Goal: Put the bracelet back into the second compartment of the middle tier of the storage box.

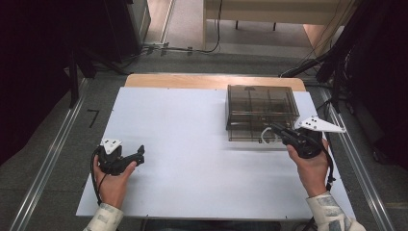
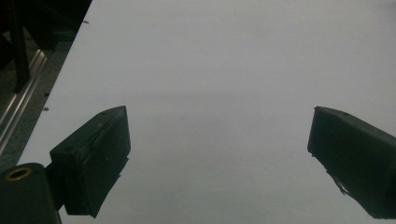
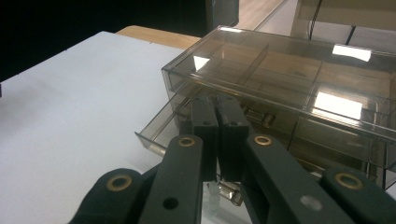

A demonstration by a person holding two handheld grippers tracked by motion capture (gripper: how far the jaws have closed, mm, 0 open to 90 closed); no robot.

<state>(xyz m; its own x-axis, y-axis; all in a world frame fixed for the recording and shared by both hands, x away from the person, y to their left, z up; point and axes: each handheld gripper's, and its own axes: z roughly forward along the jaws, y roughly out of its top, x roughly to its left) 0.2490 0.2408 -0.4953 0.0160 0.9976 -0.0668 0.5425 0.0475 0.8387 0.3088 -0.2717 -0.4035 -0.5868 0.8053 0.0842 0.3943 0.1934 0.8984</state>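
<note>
A smoky clear drawer box (image 1: 260, 103) stands at the back right of the white table (image 1: 183, 144). Its lower drawer (image 3: 154, 140) is pulled partly out, and a white loop handle (image 1: 266, 135) hangs at the drawer's front. My right gripper (image 1: 273, 128) reaches over that drawer front with its jaws pressed together (image 3: 217, 100). Nothing can be seen between its pads. A small metal piece (image 3: 256, 116) lies inside the drawer just beyond the tips. My left gripper (image 1: 141, 153) rests at the left front of the table, its jaws wide apart (image 2: 219, 126) over bare white surface.
The table's left edge and a metal floor rail (image 2: 18, 107) run close beside the left gripper. A wooden strip (image 1: 211, 81) borders the table's far side. Dark stands and cables (image 1: 332, 62) are past the right edge. The box's upper compartments (image 3: 289, 70) look unfilled.
</note>
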